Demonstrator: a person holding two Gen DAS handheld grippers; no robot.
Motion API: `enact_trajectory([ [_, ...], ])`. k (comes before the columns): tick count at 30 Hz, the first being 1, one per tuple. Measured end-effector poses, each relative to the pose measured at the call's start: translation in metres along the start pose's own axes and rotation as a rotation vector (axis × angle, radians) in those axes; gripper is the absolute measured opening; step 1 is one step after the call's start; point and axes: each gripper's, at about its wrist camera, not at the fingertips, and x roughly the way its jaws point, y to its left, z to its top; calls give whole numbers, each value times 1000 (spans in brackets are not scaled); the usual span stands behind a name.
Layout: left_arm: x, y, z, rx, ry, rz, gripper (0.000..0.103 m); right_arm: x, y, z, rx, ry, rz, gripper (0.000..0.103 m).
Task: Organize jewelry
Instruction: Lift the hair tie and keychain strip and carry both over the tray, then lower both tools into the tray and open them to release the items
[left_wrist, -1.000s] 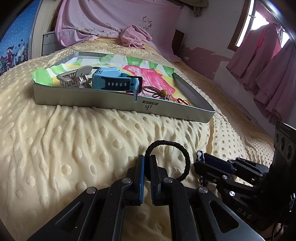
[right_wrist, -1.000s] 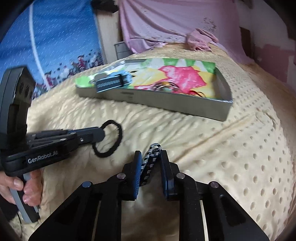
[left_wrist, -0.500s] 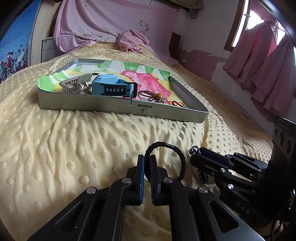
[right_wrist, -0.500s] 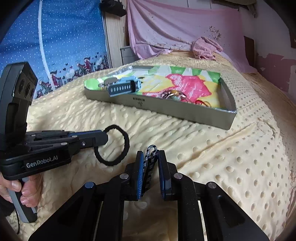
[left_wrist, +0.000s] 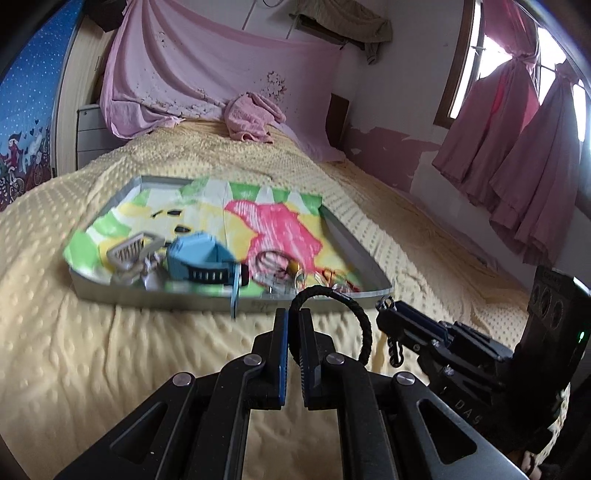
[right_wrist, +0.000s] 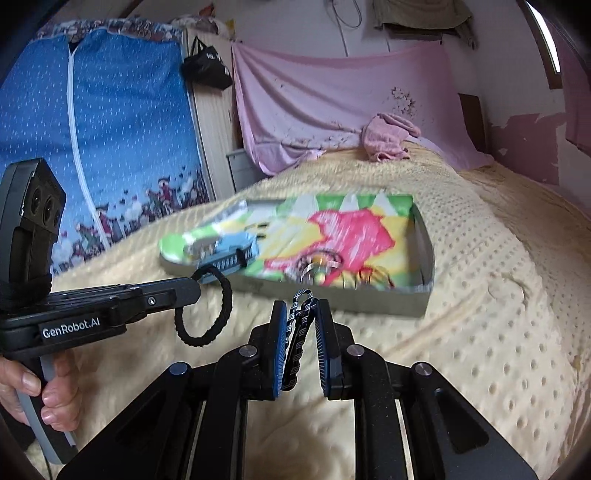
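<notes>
My left gripper (left_wrist: 293, 314) is shut on a black braided hair tie (left_wrist: 360, 314), held in the air in front of the grey tray (left_wrist: 207, 301); it also shows in the right wrist view (right_wrist: 218, 310). My right gripper (right_wrist: 299, 312) is shut on a black-and-white chain bracelet (right_wrist: 301, 325), which hangs from its tip in the left wrist view (left_wrist: 395, 349). The tray holds a blue watch (left_wrist: 201, 264), a hair claw clip (left_wrist: 131, 253), rings and cords (left_wrist: 273, 266) on a colourful liner.
The tray sits on a yellow dotted bedspread (left_wrist: 74, 350). A pink cloth (left_wrist: 251, 118) lies at the bed's head. Pink curtains (left_wrist: 524, 155) hang at the right and a blue wardrobe (right_wrist: 110, 129) stands at the left.
Both grippers have risen from the bedspread and moved toward the tray, each still holding its item. The tray now appears seen from higher up.
</notes>
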Motion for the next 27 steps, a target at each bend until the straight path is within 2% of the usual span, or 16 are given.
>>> enact_trajectory([
  [5,23,2,33,10,-13,40,6,22,-10,23,-4,-17,-16,14],
  [10,58,13,50,-9,49,95,6,56,-27,42,23,20,-24,14],
  [15,80,16,51,-8,108,141,6,85,-37,39,46,88,-24,14],
  [19,91,9,51,35,140,171,6,99,-37,34,47,137,-33,13],
  [23,96,5,53,46,172,179,6,104,-37,30,45,159,-36,13],
  [27,96,4,50,45,171,182,6,105,-37,28,49,159,-40,13],
])
